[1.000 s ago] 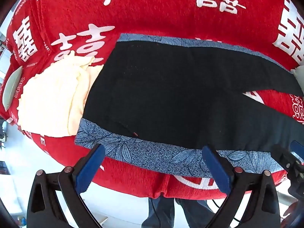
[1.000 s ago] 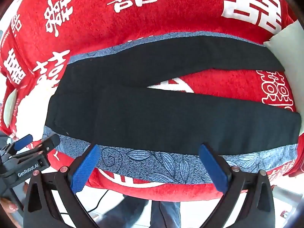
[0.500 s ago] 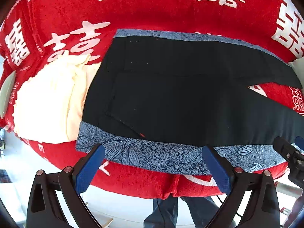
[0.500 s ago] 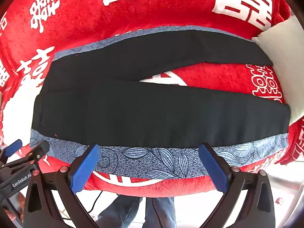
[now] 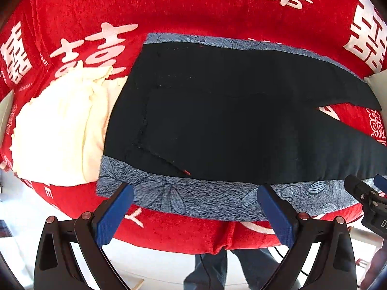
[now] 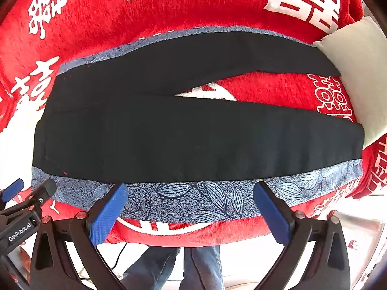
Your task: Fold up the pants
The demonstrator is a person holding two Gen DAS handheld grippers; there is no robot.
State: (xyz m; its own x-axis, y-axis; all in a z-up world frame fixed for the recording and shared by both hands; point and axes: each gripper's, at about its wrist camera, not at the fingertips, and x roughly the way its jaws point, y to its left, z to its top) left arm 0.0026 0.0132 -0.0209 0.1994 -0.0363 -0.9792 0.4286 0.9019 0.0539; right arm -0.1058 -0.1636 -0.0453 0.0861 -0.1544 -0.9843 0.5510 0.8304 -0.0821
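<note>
The pants [image 6: 193,133] lie flat on the red cloth [image 6: 169,9], unfolded; both grippers — left [image 5: 193,213], right [image 6: 191,212] — hover with fingers spread at the near edge, so the next move is gripping that patterned side.

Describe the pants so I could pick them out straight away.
A red cloth with white characters covers the surface. On it lie the pants, flat, legs spread in a V. They are black with a blue leaf-print side stripe, unlike the cream cloth beside the waist.
</note>
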